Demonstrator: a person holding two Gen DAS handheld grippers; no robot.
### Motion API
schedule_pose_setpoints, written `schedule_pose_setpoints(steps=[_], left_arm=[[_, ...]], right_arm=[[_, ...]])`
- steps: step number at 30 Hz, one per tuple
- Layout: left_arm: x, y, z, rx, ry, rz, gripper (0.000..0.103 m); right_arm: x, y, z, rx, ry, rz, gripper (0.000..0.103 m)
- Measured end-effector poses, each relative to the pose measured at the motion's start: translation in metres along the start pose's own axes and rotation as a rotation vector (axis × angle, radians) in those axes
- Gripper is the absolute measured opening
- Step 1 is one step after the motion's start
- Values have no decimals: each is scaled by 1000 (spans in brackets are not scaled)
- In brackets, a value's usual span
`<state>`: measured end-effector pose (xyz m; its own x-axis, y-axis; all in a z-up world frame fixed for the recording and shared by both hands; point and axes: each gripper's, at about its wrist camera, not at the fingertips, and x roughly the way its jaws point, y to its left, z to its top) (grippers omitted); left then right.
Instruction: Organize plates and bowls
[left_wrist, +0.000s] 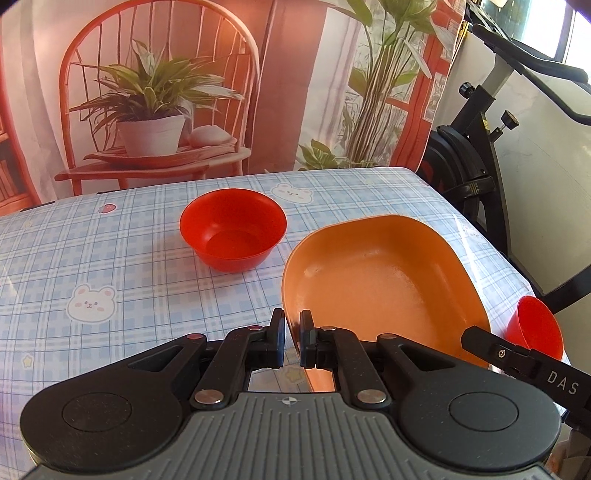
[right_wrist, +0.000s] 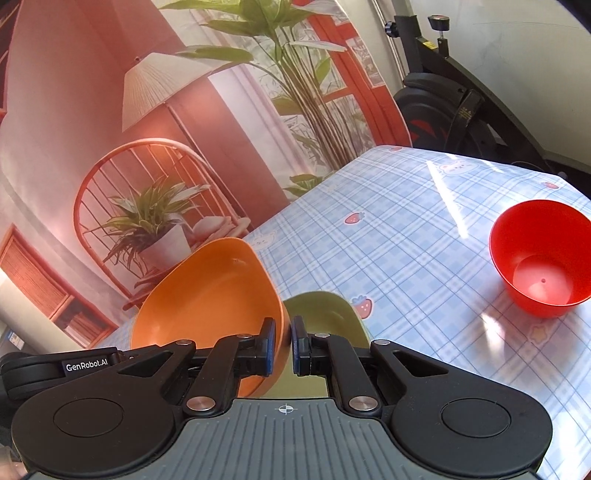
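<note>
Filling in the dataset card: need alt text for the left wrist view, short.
The left gripper is shut on the near rim of a tilted orange plate above a blue plaid tablecloth. A red bowl sits upright on the cloth beyond it; another red bowl shows at the right edge behind the other gripper's finger.

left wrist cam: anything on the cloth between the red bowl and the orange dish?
Nothing. In the left wrist view only bare checked tablecloth separates the red bowl from the orange dish, whose rim the left gripper is shut on.
</note>
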<state>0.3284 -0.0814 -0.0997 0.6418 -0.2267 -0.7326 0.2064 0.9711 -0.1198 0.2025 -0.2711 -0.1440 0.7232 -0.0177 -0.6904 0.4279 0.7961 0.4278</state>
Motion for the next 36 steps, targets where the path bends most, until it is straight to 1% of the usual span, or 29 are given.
schedule_pose_setpoints(steps=[10,15,26,36], left_arm=[[24,-19,-1,80,54,-18,9],[38,-23,-5,106,83,-13,9],[55,-24,-12,135,120,7,10],[59,-26,-14,158,106,10,12]], right_arm=[[1,-27,-5,44,10,-25,9],[4,-36,-11,65,32,-32,9],[13,-42,-20,77,79,-32,11],[11,-43,-21,73,79,-23,12]])
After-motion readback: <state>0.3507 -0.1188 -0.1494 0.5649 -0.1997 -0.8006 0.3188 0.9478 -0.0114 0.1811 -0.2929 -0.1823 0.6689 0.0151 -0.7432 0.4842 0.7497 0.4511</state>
